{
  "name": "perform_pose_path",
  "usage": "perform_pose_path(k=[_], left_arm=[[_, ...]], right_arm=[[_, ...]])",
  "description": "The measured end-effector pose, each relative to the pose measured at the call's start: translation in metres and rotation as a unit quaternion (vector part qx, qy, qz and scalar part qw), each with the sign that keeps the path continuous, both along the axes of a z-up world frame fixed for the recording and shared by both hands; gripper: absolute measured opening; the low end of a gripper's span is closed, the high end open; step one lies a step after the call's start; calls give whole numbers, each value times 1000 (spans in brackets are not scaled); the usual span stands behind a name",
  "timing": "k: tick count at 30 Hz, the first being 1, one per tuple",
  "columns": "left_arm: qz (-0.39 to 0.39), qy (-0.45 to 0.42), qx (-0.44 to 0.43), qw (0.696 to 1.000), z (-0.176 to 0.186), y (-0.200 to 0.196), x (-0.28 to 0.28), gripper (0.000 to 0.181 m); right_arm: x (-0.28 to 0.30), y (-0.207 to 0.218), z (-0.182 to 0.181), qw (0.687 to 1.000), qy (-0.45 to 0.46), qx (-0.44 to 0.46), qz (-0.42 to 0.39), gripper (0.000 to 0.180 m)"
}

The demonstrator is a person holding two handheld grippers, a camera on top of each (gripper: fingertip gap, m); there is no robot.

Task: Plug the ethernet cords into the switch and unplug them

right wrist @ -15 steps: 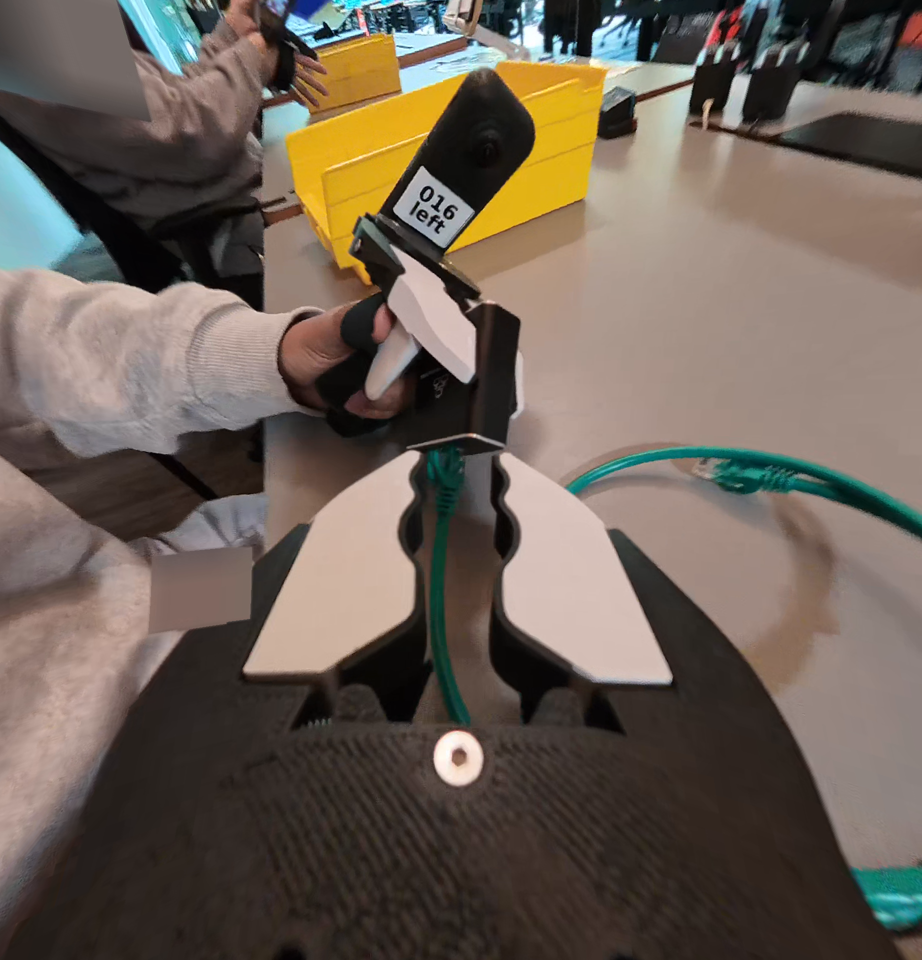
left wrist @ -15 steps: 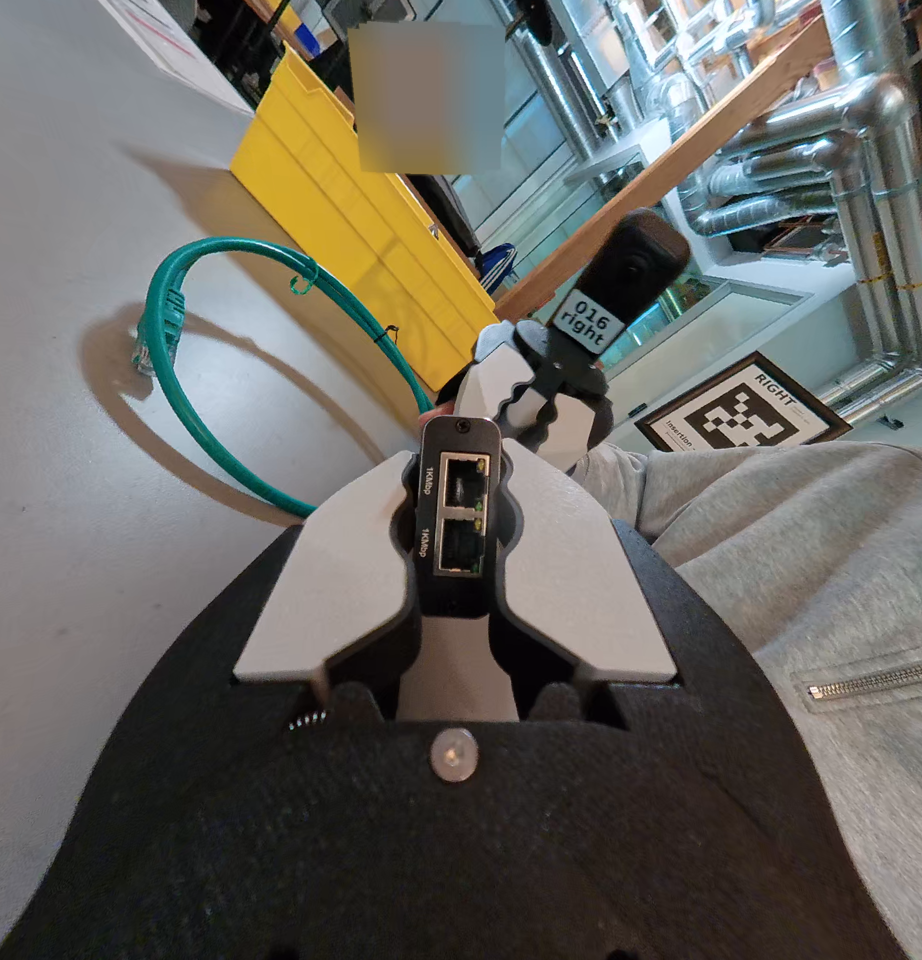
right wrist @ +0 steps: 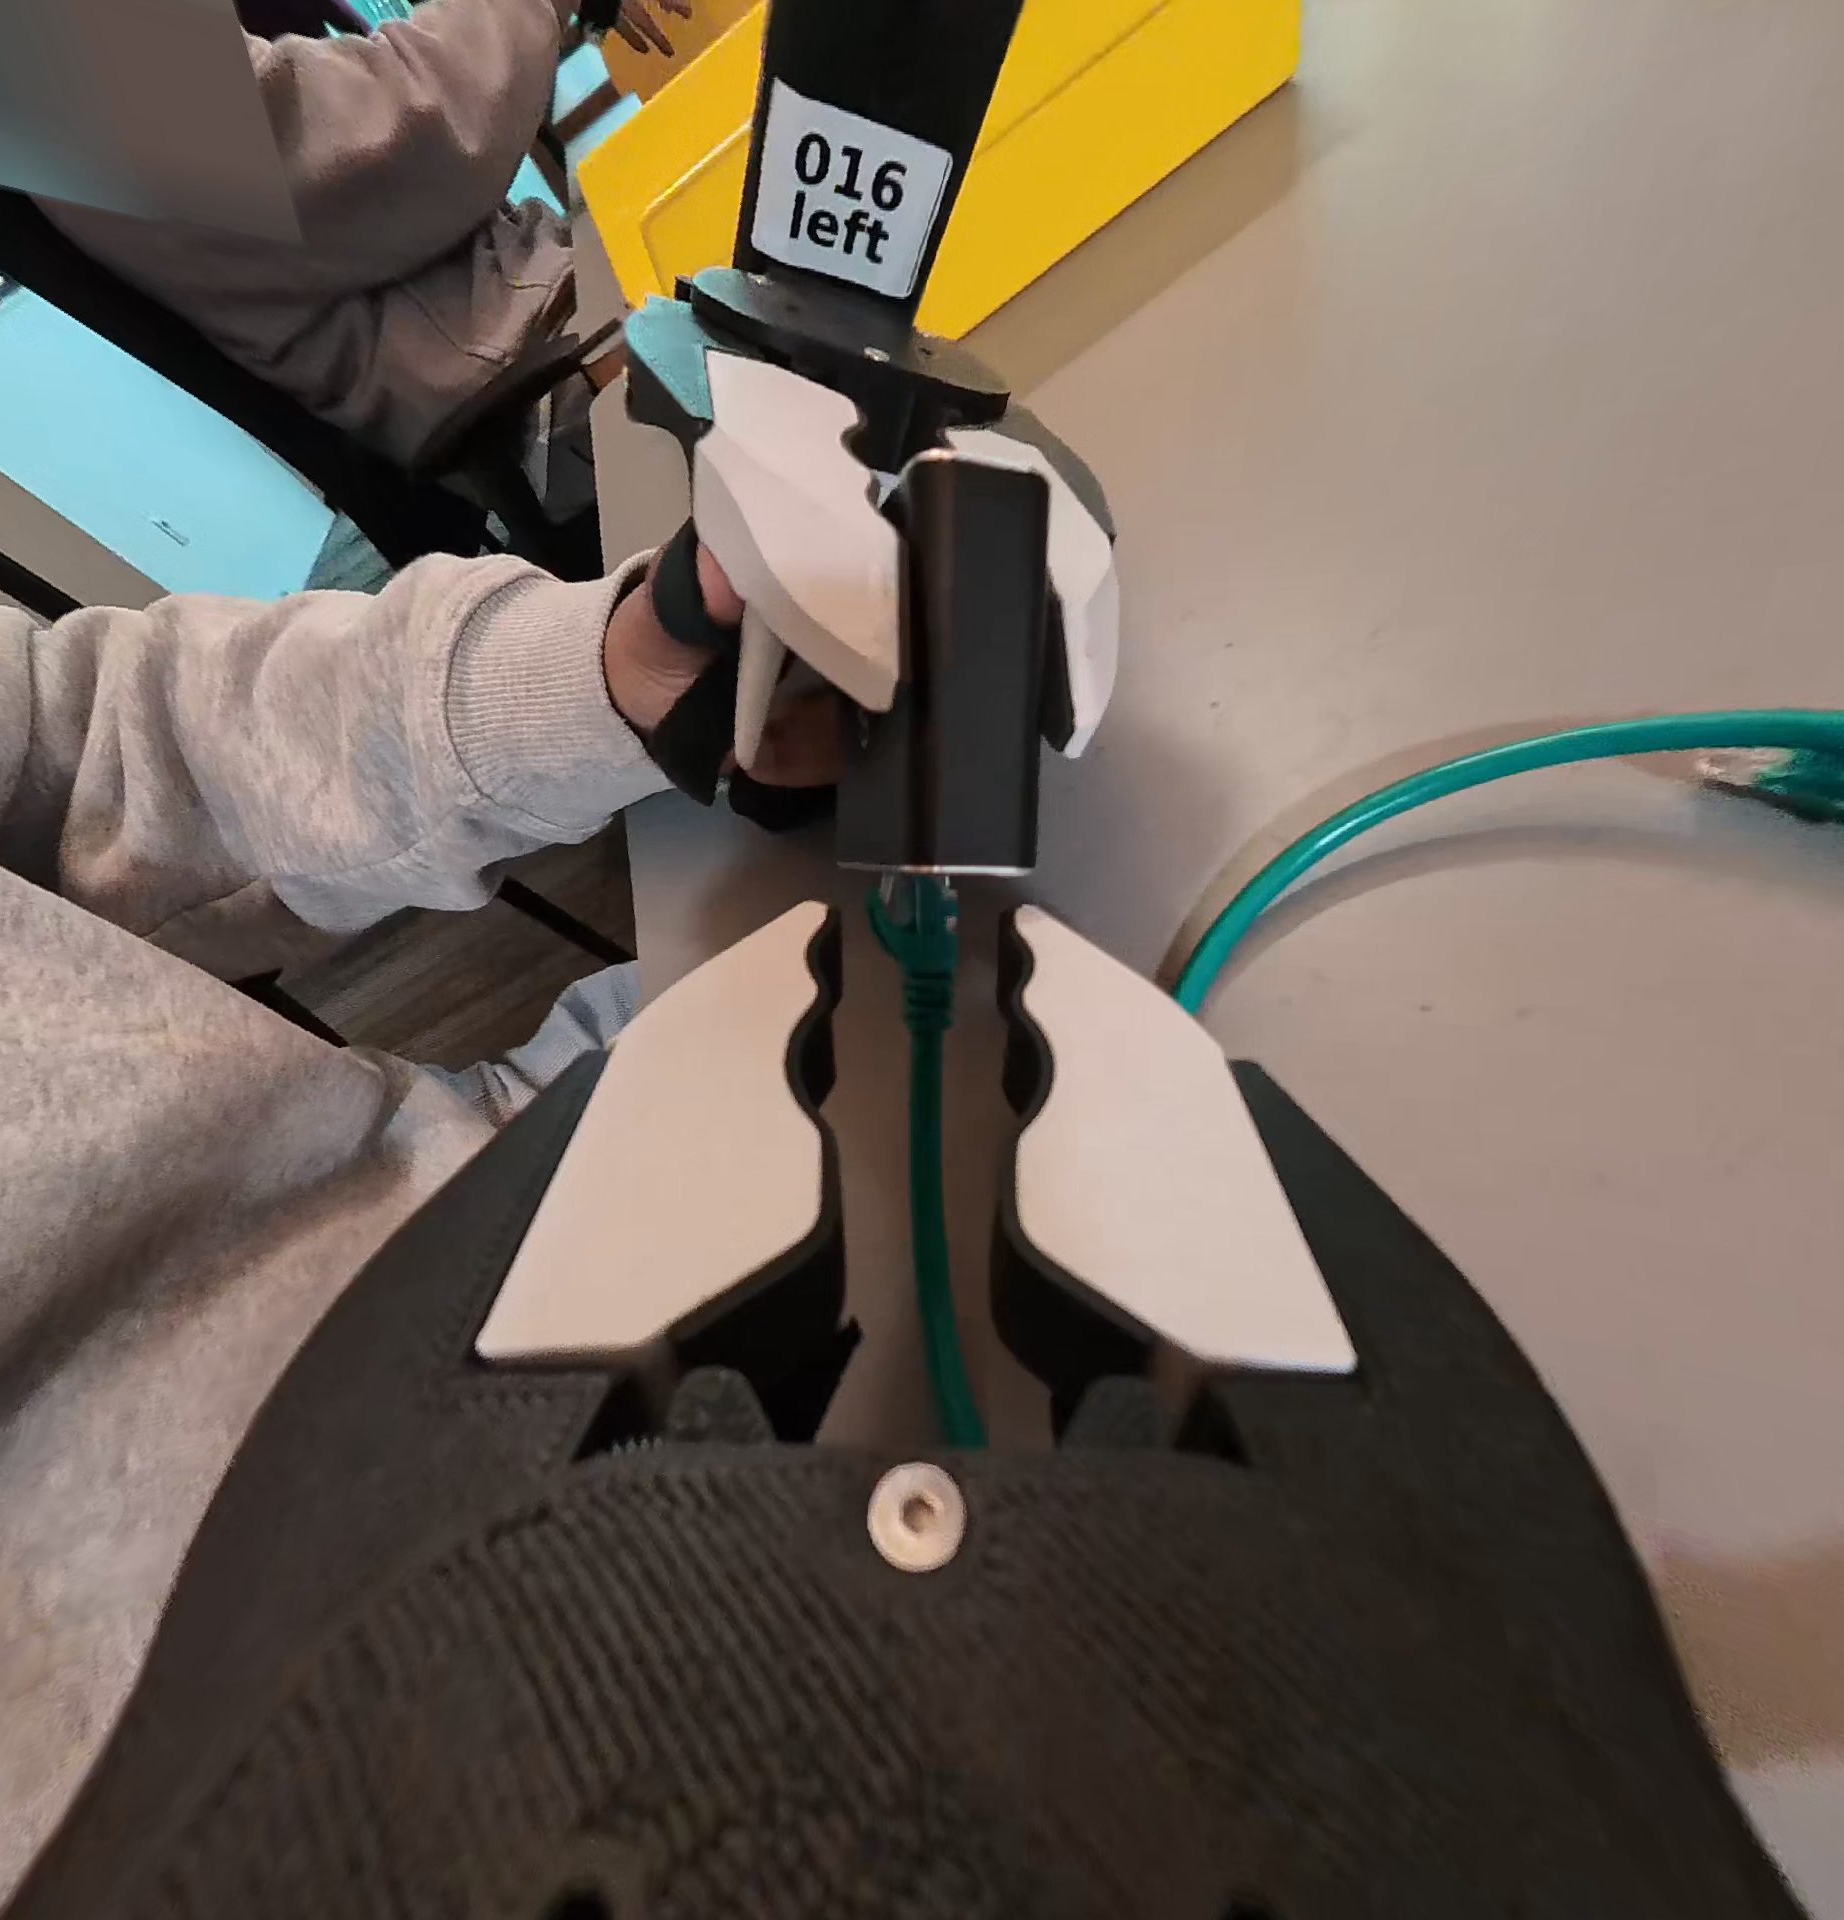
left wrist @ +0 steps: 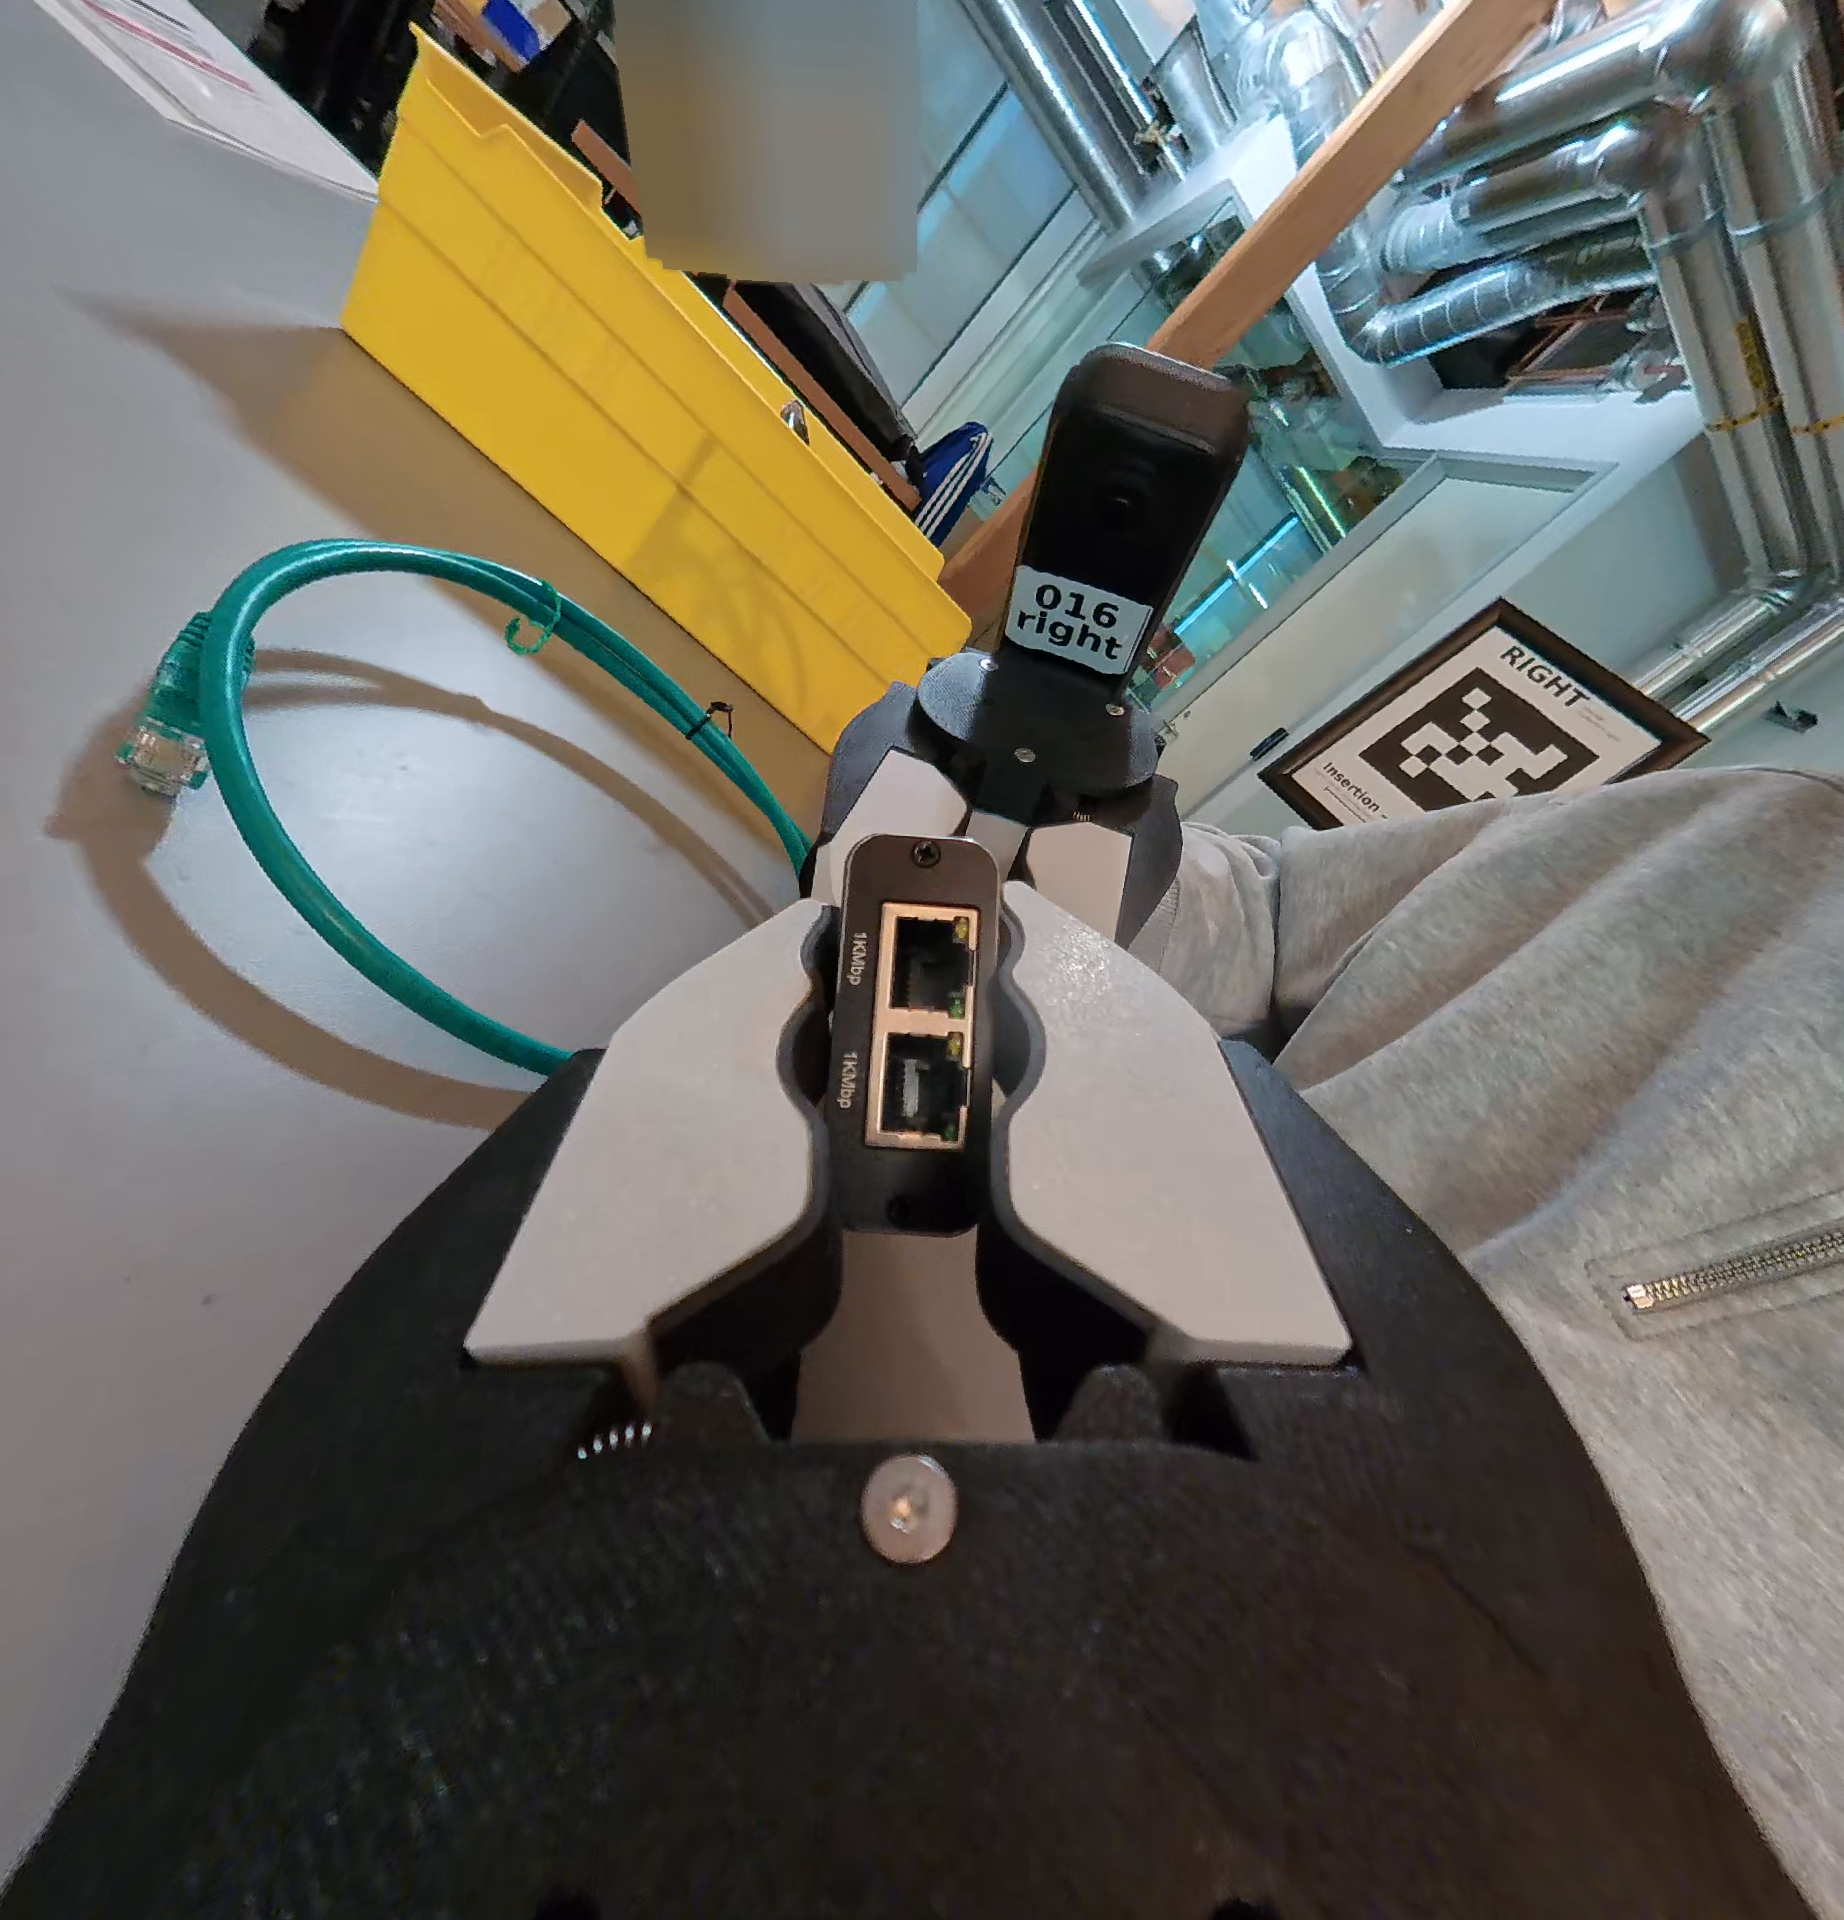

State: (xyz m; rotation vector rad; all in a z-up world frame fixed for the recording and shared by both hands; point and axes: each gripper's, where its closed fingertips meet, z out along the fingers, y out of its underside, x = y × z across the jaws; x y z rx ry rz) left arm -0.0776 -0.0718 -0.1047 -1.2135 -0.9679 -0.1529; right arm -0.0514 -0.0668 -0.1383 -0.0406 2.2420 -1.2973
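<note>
My left gripper [left wrist: 918, 904] is shut on a black switch [left wrist: 918, 1039], whose two ports on the end facing this camera are empty. In the right wrist view the switch [right wrist: 975, 665] stands upright in that gripper [right wrist: 897, 582], above the table. A green ethernet cord [right wrist: 928, 1143] runs between my right gripper's fingers. Its plug meets the switch's lower end, and I cannot tell how deep it sits. My right gripper [right wrist: 920, 912] is open, with gaps on both sides of the cord. It also shows behind the switch in the left wrist view [left wrist: 991, 821].
The cord loops over the grey table [left wrist: 118, 1143], and its free plug [left wrist: 159, 753] lies on it, also in the right wrist view [right wrist: 1791, 774]. A yellow bin [left wrist: 585, 416] stands behind. A grey sleeve [left wrist: 1520, 1039] fills the right. Another person [right wrist: 378, 208] sits beyond the table edge.
The two grippers have come closer together and the switch now stands more upright. The right gripper's fingers have spread slightly around the cord.
</note>
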Motion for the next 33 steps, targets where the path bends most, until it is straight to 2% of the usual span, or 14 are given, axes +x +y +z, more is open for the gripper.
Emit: perform_pose_path(k=[6,21,29,33], left_arm=[[-4,0,-3,1000,0,2,0,27],[-26,-9,33,999,2,4,2,28],[-44,-27,33,998,-2,8,2,28],[-38,-48,18,998,-9,9,-1,26]], right_arm=[[0,0,1,1000,-26,3,0,17],[0,2,4,999,-49,-4,9,15],[-12,8,9,999,0,-26,19,15],[-14,10,7,999,-10,-20,28,15]])
